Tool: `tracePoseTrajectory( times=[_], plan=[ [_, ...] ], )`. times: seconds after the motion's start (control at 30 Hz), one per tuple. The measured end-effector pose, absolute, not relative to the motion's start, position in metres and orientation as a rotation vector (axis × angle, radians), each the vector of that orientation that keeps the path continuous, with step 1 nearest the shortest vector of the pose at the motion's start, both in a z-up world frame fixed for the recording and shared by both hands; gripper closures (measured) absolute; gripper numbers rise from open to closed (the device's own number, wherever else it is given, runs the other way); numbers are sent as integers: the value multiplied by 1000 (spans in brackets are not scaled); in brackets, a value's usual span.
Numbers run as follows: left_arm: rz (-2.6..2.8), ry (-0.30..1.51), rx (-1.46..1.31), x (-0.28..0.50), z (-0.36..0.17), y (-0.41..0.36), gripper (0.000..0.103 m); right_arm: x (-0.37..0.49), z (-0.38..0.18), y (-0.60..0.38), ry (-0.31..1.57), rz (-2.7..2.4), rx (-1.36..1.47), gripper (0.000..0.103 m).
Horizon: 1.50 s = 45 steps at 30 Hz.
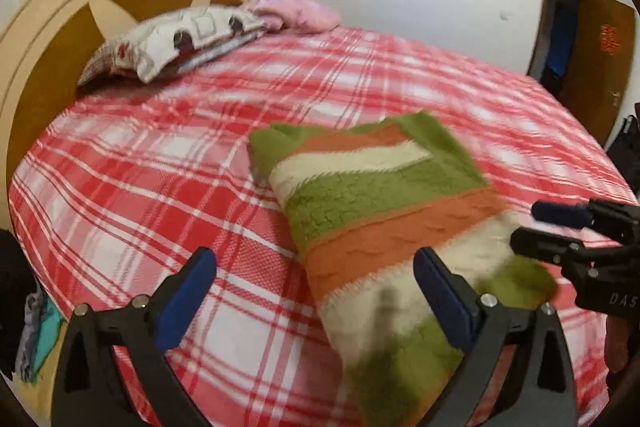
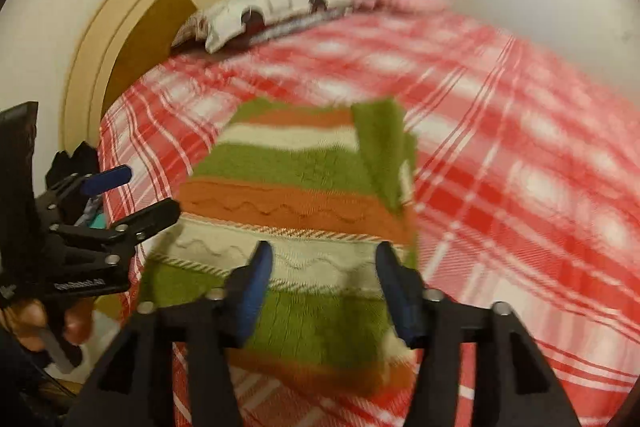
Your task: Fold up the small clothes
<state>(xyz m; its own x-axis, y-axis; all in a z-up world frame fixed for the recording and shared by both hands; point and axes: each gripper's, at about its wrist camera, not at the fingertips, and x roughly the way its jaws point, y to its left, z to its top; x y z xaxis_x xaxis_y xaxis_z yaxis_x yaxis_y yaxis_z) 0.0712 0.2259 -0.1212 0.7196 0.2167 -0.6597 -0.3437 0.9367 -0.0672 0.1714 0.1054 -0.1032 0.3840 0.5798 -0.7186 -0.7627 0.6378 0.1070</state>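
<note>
Folded striped sweater point(image 1: 380, 211) lying mid-frame on red plaid bedspread point(image 1: 160, 187).

Both views motion-blurred; sweater's near end hidden behind the fingers. White lettering on right gripper's body at the right edge reads "DAS", cut off. Left gripper point(image 1: 316, 295): jaws spread wide, holding nothing. Right gripper point(image 2: 324, 287): jaws apart above the sweater, pads not pressing it.

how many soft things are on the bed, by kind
striped knit garment: 1
patterned pillow: 1
pink bundle, pillow or cloth, cannot tell: 1
total: 3, all lying on the red plaid bedspread
</note>
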Motion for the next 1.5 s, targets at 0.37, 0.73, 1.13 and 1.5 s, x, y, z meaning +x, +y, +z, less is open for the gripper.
tracePoseTrajectory(
  times=[0.37, 0.73, 1.13, 1.5],
  plan=[
    [271, 544, -150, 7, -64, 204, 0, 87, -25, 46, 527, 692, -225, 41],
    [252, 497, -137, -5, -46, 193, 0, 59, 6, 25, 454, 677, -213, 40],
    [251, 485, -133, -7, -43, 190, 0, 54, 6, 25, 460, 684, -208, 40],
    [253, 484, -131, -8, -43, 189, 0, 51, 6, 25, 459, 691, -191, 40]
  ],
)
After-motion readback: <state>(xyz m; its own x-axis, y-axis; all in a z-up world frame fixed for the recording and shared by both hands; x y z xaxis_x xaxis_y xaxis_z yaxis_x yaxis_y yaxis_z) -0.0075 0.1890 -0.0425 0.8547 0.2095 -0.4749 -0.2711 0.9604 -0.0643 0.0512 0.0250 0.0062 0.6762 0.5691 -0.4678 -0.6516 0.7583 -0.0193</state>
